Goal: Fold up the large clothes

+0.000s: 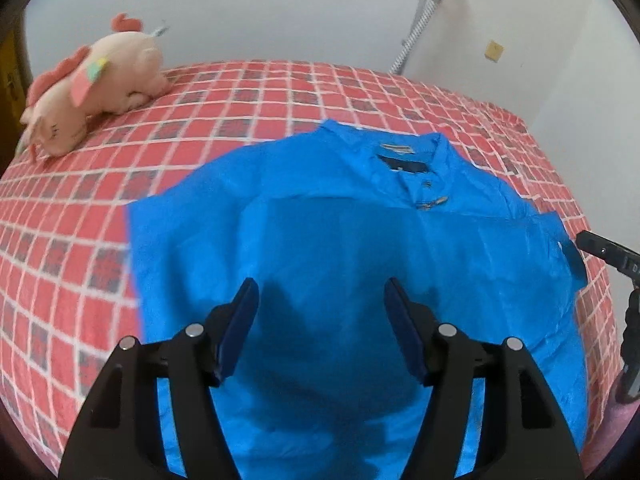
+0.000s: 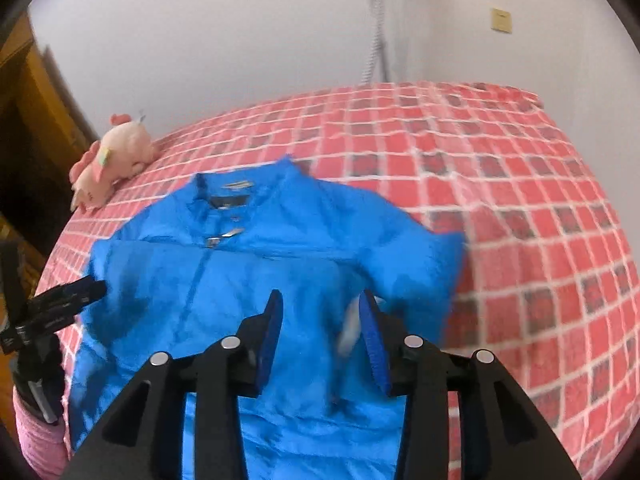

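A bright blue short-sleeved shirt point(image 1: 344, 232) lies flat, front up, on the red checked bed, its collar point(image 1: 404, 152) toward the far wall. My left gripper point(image 1: 320, 300) is open and empty, hovering over the shirt's lower body. In the right wrist view the shirt point(image 2: 248, 264) lies the same way. My right gripper point(image 2: 320, 312) is open above the shirt's right side near the sleeve point(image 2: 436, 264). The left gripper point(image 2: 68, 300) shows at the left edge, and the right gripper's tip point(image 1: 600, 248) shows by the right sleeve.
A pink plush toy point(image 1: 92, 88) lies at the bed's far left corner, also in the right wrist view point(image 2: 112, 164). The red checked bedspread point(image 2: 520, 208) extends right. A white wall with a hose point(image 1: 420, 20) stands behind. A wooden door point(image 2: 24, 112) is at left.
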Demonstrator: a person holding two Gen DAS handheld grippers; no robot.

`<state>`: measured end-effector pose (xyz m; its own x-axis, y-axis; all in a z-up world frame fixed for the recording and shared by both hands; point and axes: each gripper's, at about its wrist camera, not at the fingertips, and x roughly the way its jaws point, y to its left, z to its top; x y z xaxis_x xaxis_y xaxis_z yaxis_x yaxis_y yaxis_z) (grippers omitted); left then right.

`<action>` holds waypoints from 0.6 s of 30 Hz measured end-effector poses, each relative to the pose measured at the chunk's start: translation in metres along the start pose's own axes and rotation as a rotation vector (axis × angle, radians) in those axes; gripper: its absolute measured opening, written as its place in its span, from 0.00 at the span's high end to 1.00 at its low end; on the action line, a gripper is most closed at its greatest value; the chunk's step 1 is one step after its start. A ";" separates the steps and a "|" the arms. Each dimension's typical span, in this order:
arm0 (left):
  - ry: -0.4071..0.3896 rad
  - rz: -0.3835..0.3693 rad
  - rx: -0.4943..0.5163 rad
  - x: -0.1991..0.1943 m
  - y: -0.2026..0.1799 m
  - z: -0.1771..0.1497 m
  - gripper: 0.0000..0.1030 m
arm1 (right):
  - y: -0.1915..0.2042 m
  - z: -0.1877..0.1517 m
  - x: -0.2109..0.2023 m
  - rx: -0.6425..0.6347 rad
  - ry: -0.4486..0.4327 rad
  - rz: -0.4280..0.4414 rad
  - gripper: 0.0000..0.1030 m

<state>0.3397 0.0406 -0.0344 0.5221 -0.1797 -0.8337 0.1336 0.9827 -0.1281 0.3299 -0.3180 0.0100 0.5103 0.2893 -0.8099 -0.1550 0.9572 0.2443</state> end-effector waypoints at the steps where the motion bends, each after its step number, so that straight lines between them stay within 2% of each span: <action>1: 0.006 0.010 0.006 0.006 -0.004 0.003 0.37 | 0.005 0.003 0.011 -0.010 0.019 0.001 0.61; 6: 0.034 0.072 0.018 0.041 -0.010 0.013 0.37 | 0.002 0.004 0.058 -0.006 0.095 -0.074 0.63; 10: 0.034 0.069 0.034 0.050 -0.006 0.012 0.36 | -0.011 -0.002 0.078 0.014 0.113 -0.045 0.63; 13: 0.035 0.073 0.028 0.043 -0.006 0.012 0.38 | -0.010 -0.004 0.065 0.020 0.097 -0.030 0.63; 18: -0.006 0.052 0.024 0.003 -0.007 -0.007 0.38 | 0.003 -0.027 0.012 -0.040 0.025 0.051 0.62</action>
<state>0.3343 0.0332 -0.0404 0.5338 -0.1282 -0.8359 0.1258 0.9895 -0.0714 0.3129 -0.3114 -0.0131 0.4797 0.3368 -0.8102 -0.2141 0.9404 0.2641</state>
